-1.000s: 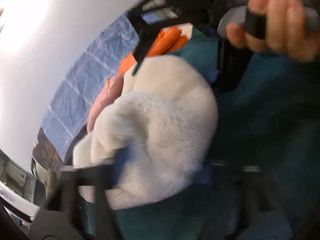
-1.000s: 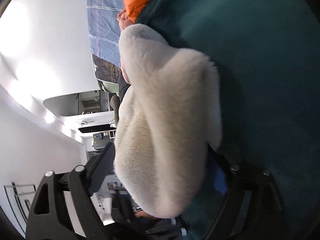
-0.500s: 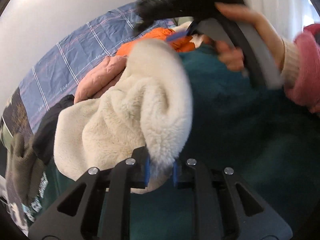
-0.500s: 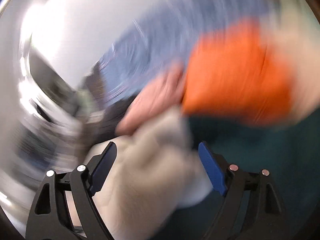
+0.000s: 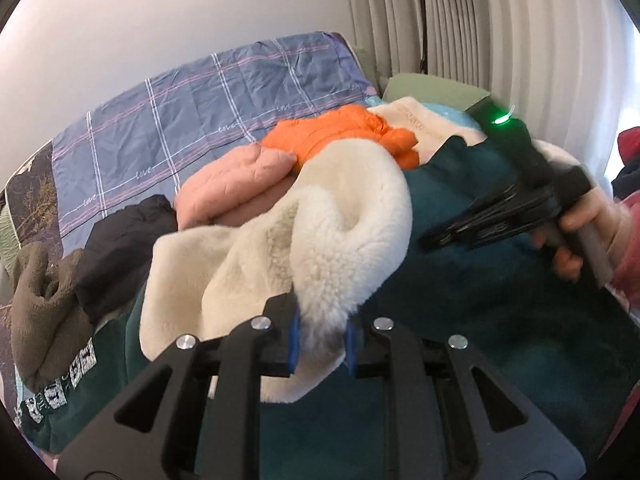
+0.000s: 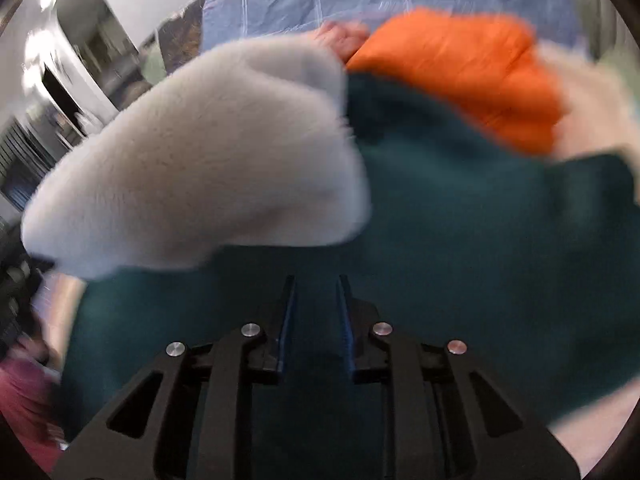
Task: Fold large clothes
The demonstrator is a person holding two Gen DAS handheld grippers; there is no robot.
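Observation:
A cream fleece garment (image 5: 320,236) lies bunched on a dark teal garment (image 5: 480,320) spread over the bed. My left gripper (image 5: 319,340) is shut on the fleece's near edge. My right gripper (image 6: 316,320) has its jaws nearly closed with teal fabric (image 6: 480,240) between and under them; nothing shows it gripped. It also shows in the left wrist view (image 5: 492,228), held by a hand above the teal garment, right of the fleece. In the blurred right wrist view the fleece (image 6: 200,168) is up and to the left.
A pile at the back holds an orange puffer (image 5: 340,136), a pink quilted jacket (image 5: 236,184), a black garment (image 5: 124,248) and an olive garment (image 5: 36,316). A blue checked sheet (image 5: 200,104) covers the bed. A curtain (image 5: 480,32) hangs at the right.
My right gripper has let go of the fleece, closed its jaws and moved right over the teal garment. My left gripper still holds the fleece, and the view has levelled out.

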